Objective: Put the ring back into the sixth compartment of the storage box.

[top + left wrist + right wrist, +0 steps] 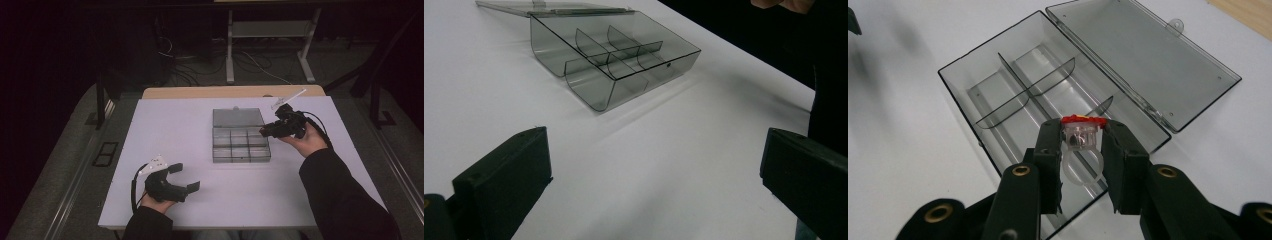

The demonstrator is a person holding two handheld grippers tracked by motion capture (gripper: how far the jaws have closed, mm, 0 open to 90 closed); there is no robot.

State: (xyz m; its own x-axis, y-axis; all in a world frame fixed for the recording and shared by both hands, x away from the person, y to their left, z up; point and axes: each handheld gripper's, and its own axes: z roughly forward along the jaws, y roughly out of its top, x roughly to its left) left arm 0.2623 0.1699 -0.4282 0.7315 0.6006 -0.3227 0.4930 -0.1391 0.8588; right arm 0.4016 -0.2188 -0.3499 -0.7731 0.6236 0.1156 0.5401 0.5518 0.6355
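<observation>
A clear ring is clamped in the right gripper, red top pointed away, band toward the gripper body. It is held above the open box. The left gripper is held wide apart.

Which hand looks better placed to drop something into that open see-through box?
The right. Its gripper already holds a small clear ring with a red top above the box, while the left gripper rests open near the table's front edge.
</observation>
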